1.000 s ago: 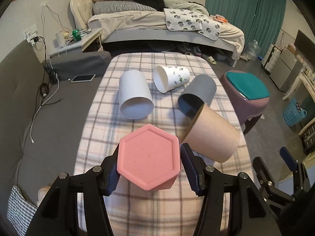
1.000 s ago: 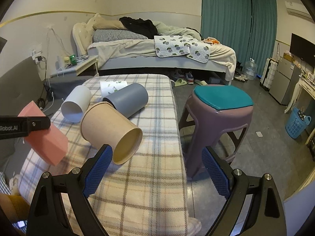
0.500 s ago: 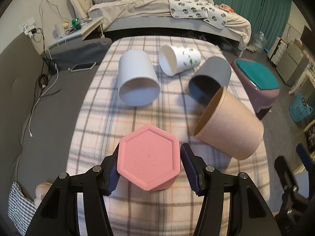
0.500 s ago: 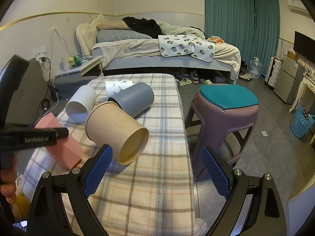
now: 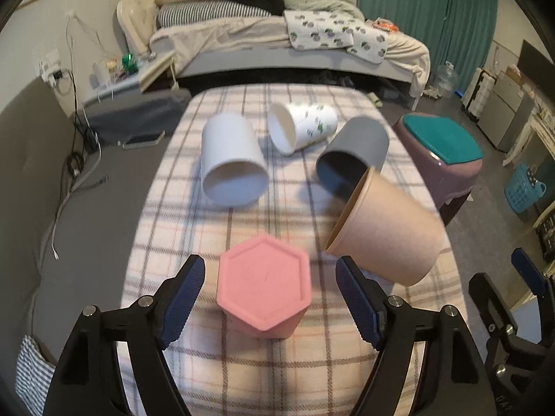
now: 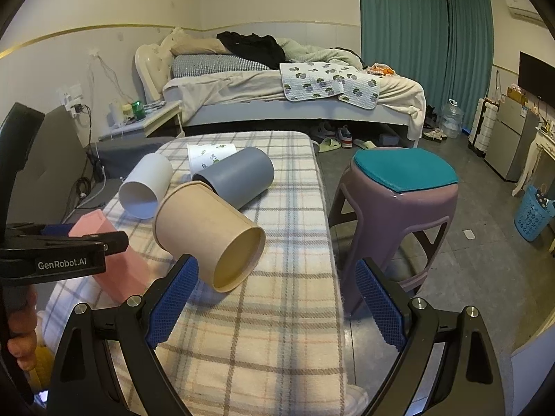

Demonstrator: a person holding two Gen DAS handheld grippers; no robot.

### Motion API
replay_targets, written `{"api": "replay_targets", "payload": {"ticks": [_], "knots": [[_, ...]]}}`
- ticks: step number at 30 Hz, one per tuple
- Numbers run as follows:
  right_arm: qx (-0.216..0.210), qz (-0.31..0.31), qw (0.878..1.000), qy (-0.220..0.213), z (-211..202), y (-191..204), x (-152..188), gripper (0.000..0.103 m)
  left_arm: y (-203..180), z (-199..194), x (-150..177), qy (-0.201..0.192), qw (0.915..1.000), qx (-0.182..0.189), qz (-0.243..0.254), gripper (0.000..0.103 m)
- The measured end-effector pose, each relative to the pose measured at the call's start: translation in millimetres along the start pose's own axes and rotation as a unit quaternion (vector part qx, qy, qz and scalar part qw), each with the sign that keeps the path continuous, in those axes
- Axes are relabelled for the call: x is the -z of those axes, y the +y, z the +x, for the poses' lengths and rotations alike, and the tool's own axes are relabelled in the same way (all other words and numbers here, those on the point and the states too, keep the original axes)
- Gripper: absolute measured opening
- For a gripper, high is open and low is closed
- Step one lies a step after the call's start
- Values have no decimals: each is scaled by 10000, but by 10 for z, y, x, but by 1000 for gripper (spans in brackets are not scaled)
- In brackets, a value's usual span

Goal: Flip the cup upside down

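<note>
Now, pink cup (image 5: 264, 281) upside down between spread left tongs (image 5: 270, 298), untouched; right tongs (image 6: 274, 301) spread.

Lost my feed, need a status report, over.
Left gripper open around pink cup, base up on the table. Right gripper open, empty. Tan cup lying close beside.

The right gripper (image 6: 274, 298) is spread wide, nothing between its blue pads (image 6: 171, 298), over the near right edge of the plaid table (image 6: 277, 329). Just ahead of its left pad a tan cup (image 6: 204, 228) lies on its side, mouth toward the camera. Behind it a grey cup (image 6: 239, 180) also lies on its side, touching it or nearly so, with a white cup (image 6: 145, 187) to the left and a printed cup (image 6: 208, 157) further back. At the table's left edge the left gripper (image 6: 66, 246) reaches in beside a pink cup (image 6: 118, 263). A purple stool (image 6: 399, 215) stands right of the table.
</note>
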State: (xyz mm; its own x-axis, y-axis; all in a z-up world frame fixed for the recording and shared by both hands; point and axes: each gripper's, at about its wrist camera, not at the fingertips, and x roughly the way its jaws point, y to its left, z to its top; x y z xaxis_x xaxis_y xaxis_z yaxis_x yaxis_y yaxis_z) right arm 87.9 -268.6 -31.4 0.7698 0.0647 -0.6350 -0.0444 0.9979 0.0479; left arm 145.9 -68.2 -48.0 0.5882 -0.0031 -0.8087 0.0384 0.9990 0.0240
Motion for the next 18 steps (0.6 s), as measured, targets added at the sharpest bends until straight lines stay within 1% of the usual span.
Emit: {"api": "replay_targets", "payload": {"ticks": [3, 6, 11, 13, 18], "knots": [[-95, 28, 9998, -158, -68, 0, -6, 92, -20, -153, -42, -289, 9996, 18, 29, 81], [-121, -49, 9993, -337, -147, 36, -12, 92, -14, -373, -71, -685, 9976, 45, 39, 81], [-212, -233, 9972, -678, -312, 120, -9, 92, 69, -770, -3, -1388, 9900, 234, 22, 81], [-222, -298, 9961, -797, -399, 165, -4, 92, 101, -890, 46, -1565, 9874, 233, 21, 81], [-305, -395, 9924, -1123, -648, 284, 46, 92, 197, -1119, 179, -1785, 9834, 339, 21, 81]]}}
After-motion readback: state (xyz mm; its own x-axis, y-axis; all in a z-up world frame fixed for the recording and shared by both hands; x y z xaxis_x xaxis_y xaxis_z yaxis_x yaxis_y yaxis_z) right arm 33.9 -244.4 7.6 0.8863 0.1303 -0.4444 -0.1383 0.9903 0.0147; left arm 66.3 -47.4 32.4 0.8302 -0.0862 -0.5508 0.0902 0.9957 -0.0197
